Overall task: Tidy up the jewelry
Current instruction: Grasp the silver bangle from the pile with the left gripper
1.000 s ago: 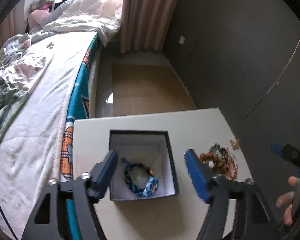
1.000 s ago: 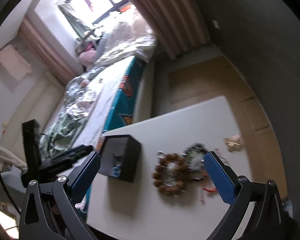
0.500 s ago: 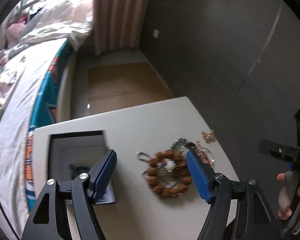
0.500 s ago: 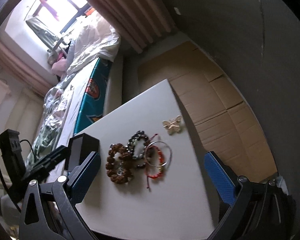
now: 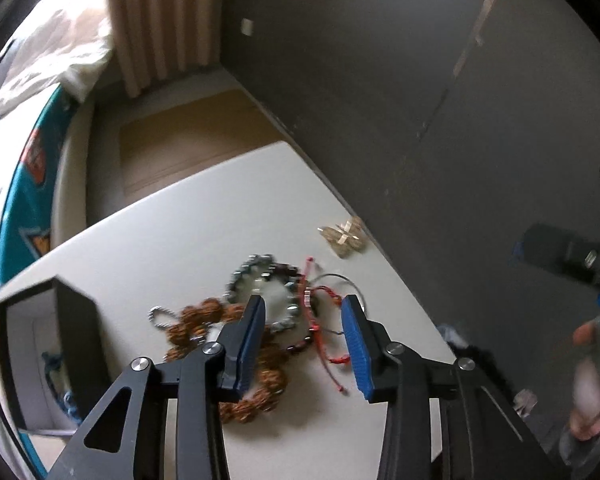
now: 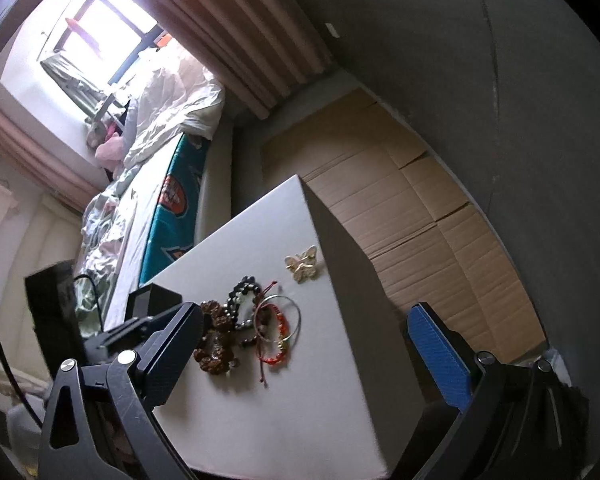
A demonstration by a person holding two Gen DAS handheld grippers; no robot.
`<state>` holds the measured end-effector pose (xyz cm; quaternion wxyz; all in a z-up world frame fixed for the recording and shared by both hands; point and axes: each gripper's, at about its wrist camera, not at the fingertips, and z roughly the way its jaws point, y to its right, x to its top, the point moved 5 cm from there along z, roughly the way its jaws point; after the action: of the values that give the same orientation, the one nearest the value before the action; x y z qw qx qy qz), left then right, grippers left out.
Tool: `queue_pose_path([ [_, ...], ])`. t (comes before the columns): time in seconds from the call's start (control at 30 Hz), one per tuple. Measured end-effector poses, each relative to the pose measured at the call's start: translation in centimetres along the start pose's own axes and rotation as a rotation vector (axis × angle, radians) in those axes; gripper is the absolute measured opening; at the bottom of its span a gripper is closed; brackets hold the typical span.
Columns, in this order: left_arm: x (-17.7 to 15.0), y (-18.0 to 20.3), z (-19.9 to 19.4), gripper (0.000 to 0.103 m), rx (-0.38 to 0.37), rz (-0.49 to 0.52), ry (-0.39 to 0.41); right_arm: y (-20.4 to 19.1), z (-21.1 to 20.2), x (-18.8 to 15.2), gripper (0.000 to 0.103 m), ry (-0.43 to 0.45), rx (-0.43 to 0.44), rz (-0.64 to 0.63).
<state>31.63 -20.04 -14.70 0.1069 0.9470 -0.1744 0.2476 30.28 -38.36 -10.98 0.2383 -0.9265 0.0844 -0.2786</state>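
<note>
One blue bracelet (image 5: 58, 380) lies boxed left of the left tool (image 5: 304, 344) — its jaws, just narrowing, empty above the bracelet heap (image 5: 276, 320); right tool (image 6: 304, 344) gapes wide, idle.

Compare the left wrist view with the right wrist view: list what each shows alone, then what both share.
Left wrist only: the white inside of the black square box with a blue bracelet in it, and a person's hand at the right edge.
Right wrist only: the bright window and the wide-open right tool.
Both: the white table, brown beaded bracelet, red cord bracelet, gold butterfly clip.
</note>
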Motion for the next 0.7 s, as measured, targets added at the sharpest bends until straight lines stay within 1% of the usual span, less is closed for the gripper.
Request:
queue_pose_path([
  [0.07,0.0,1.2,0.9,0.041,0.013,0.052,-0.014,0.7,-0.4,0.1,0.103,0.006,-0.001,0.016],
  [0.2,-0.2,3.1,2.4,0.043,0.018,0.117,-0.037,2.0,-0.8,0.3,0.103,0.012,-0.006,0.041],
  [0.3,-0.5,3.6,3.6,0.047,0.059,0.162,-0.064,2.9,-1.1,0.5,0.103,0.014,-0.009,0.056],
  [0.33,-0.6,3.7,3.9,0.05,0.07,0.168,-0.069,3.1,-1.2,0.6,0.103,0.014,-0.009,0.058],
  [0.43,-0.7,3.6,4.8,0.063,0.084,0.172,-0.086,3.6,-1.4,0.8,0.103,0.017,-0.008,0.065],
  [0.6,-0.5,3.8,6.2,0.063,0.103,0.196,-0.107,4.0,-1.4,0.8,0.103,0.017,-0.007,0.073],
  [0.67,-1.0,4.1,6.4,0.063,0.131,0.204,-0.111,4.2,-1.4,0.8,0.103,0.015,-0.007,0.076],
  [0.7,-1.1,4.1,6.4,0.063,0.148,0.209,-0.1,4.1,-1.4,0.8,0.103,0.014,-0.007,0.077],
])
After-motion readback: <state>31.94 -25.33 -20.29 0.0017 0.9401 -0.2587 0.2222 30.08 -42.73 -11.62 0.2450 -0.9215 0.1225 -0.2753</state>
